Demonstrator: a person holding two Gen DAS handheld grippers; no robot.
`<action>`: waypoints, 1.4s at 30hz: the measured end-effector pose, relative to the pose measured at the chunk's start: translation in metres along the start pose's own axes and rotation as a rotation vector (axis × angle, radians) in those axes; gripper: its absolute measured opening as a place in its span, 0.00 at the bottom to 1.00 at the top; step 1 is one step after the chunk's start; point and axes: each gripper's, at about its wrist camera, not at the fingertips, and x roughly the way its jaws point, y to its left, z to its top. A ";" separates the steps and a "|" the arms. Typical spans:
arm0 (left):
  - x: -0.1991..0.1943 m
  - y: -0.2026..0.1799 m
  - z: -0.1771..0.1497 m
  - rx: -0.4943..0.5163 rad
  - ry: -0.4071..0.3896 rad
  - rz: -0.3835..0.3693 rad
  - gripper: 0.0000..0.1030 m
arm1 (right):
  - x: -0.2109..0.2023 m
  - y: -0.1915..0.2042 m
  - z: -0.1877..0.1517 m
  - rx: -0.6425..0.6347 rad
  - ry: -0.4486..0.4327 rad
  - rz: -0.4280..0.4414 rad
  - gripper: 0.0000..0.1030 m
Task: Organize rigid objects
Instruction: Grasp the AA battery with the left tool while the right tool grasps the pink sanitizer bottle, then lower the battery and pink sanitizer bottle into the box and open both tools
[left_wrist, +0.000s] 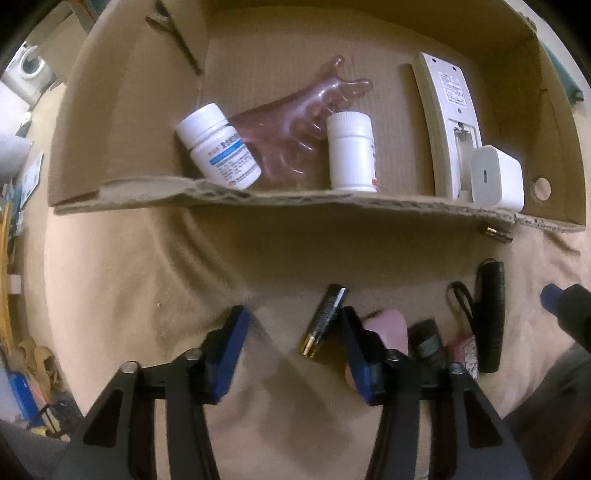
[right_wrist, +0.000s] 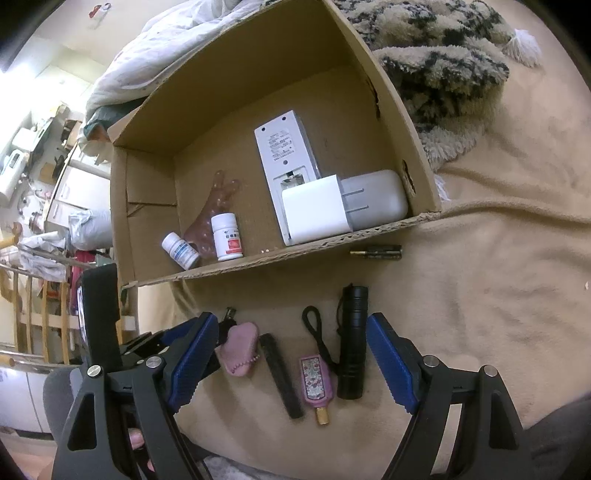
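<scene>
Cardboard box on the beige blanket already holds two pill bottles, a remote and a white charger. Left gripper stands over a loose battery, its jaws apart with the battery just inside one pad, not yet pinched; closing off-centre could roll it away on the soft cloth. Right gripper hangs wide apart above the flashlight. Bottle labels carry blue print too small to read.

Black battery on beige blanket, black torch beside floral bottle — lying flat.
</scene>
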 end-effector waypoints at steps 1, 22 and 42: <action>0.000 -0.001 0.000 0.005 -0.003 0.001 0.30 | 0.001 -0.001 0.000 0.003 0.006 -0.001 0.84; -0.036 0.064 -0.004 -0.189 -0.065 -0.067 0.09 | 0.065 0.012 -0.032 -0.164 0.296 -0.135 0.29; -0.078 0.078 -0.034 -0.264 -0.151 -0.058 0.09 | -0.013 0.041 -0.038 -0.278 -0.010 -0.030 0.26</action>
